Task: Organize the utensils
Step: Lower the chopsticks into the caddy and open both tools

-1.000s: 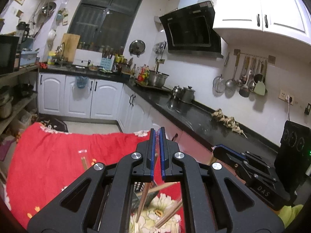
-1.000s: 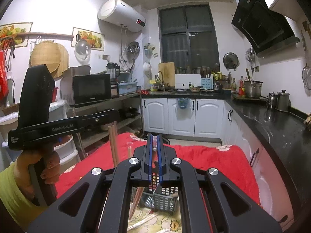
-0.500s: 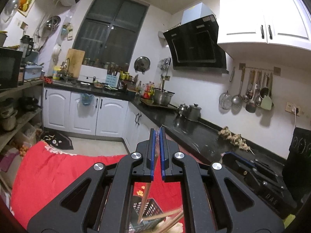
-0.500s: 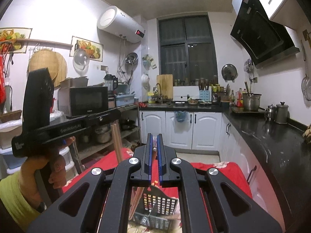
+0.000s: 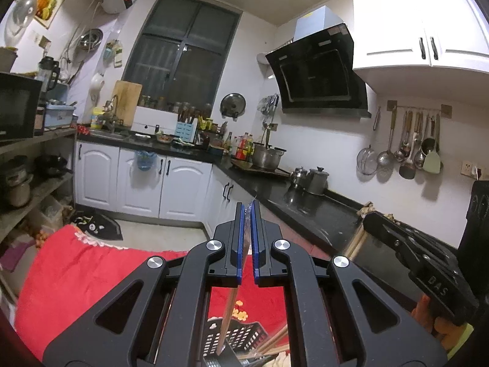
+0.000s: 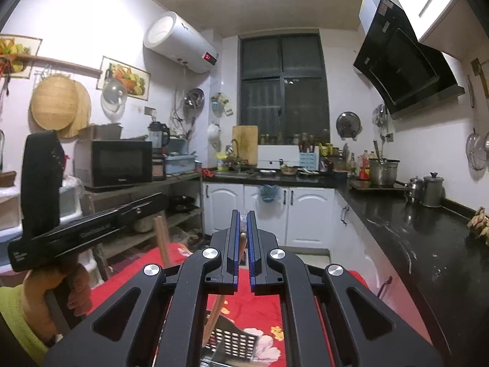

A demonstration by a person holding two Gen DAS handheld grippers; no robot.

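My left gripper (image 5: 248, 206) is shut on a brown wooden chopstick (image 5: 227, 315) that hangs down between its blue pads, with clear plastic wrap at the tips. Below it stands a black mesh basket (image 5: 235, 335) with more chopsticks (image 5: 272, 342) leaning in it. My right gripper (image 6: 243, 214) is shut on another wooden chopstick (image 6: 214, 312), also with clear wrap, above the same basket (image 6: 232, 341). In the right wrist view the left gripper (image 6: 91, 229) is at the left, its chopstick (image 6: 162, 240) hanging below it.
A red flowered cloth (image 5: 76, 278) covers the table under the basket. A black counter (image 6: 421, 244) runs along the right with pots (image 6: 431, 189). Shelves with a microwave (image 6: 117, 162) stand at the left. A hand in a yellow-green sleeve (image 6: 18, 321) holds the left gripper.
Both grippers have risen and tipped upward with their chopsticks. The basket and red cloth have dropped lower in both views, and more of the kitchen wall and ceiling shows.
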